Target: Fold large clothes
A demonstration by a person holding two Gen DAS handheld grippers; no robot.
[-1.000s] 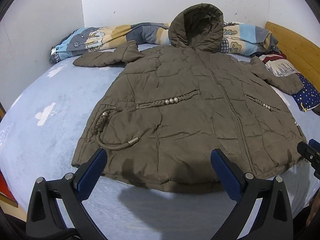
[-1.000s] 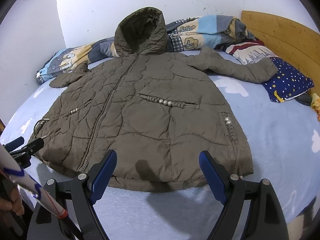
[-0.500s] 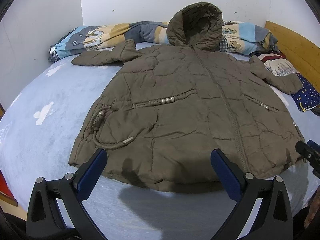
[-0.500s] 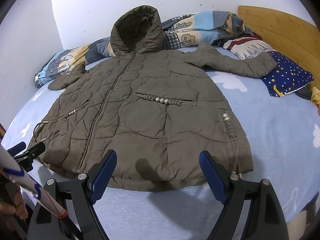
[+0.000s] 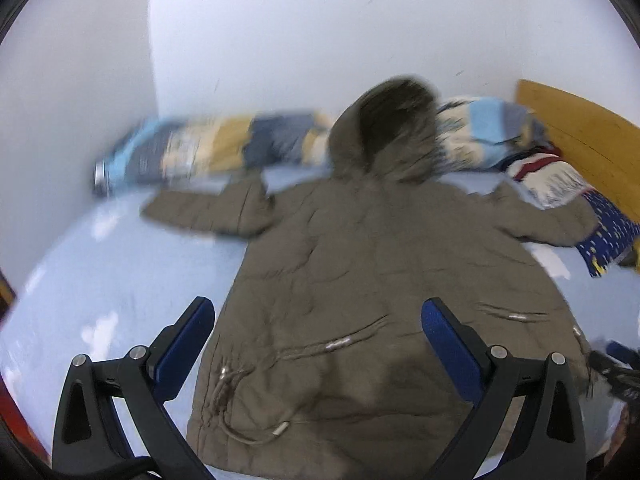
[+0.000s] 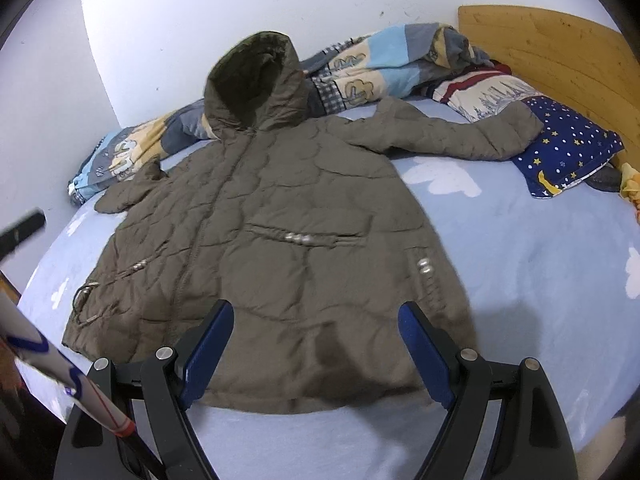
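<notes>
A pale blue bed [image 6: 540, 264] fills both views. Spread flat across its middle lies the olive quilted coat [image 6: 280, 240] — front up, hood [image 6: 252, 80] toward the wall, sleeves out to either side. Beyond the coat's hood a patterned blanket [image 6: 384, 64] is bunched. At the coat's hem, the right gripper [image 6: 316, 344] and left gripper [image 5: 316, 344] hover, both spread wide — nothing between the jaws.
</notes>
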